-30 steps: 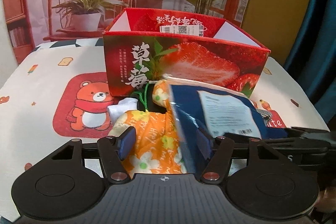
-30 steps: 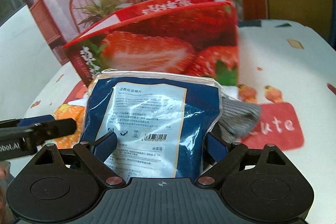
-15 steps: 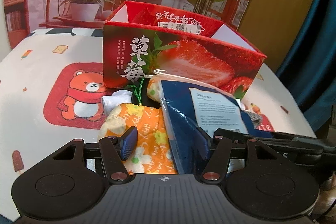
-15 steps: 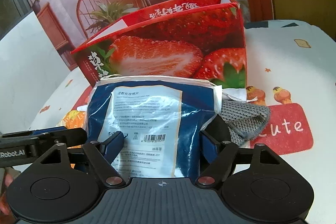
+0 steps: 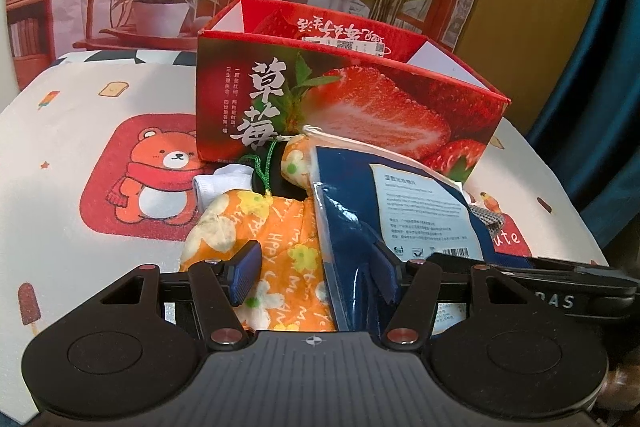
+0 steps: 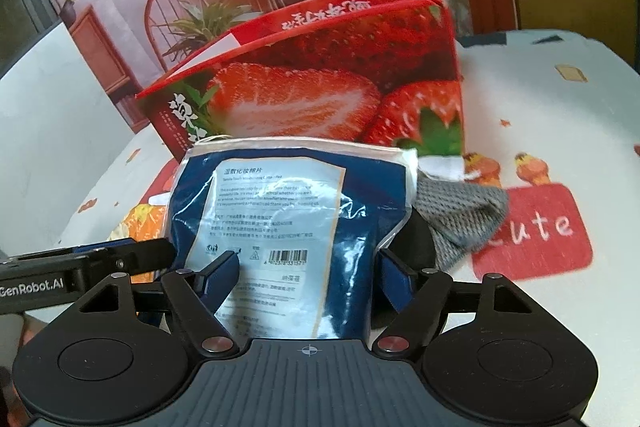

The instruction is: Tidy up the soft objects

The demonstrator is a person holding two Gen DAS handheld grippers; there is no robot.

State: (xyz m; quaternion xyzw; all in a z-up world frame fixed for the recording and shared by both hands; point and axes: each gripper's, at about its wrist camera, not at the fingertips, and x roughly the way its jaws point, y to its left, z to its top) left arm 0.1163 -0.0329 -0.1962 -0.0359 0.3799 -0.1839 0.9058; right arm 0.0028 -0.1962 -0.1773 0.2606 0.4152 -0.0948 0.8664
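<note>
Both my claws grip: right gripper (image 6: pixel 308 273) clamps the blue packet (image 6: pixel 296 211), long axis toward the strawberry box (image 6: pixel 320 87) upper-centre; left gripper (image 5: pixel 316 273) pinches the orange floral pouch (image 5: pixel 280 247).

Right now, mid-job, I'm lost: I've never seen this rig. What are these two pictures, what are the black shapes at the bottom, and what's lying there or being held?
There is no robot arm. A person holds a two-finger gripper in each hand, and each carries a fisheye camera looking along its fingers. The black shapes are the grippers themselves.

The left wrist view shows the left gripper, which seems to pinch an orange floral cloth. The right wrist view shows the right gripper. Its jaws have just been closing, and a blue packet sits between them, apparently gripped.

On the cartoon tablecloth stand an open strawberry box, a white sock and a grey knit piece.
</note>
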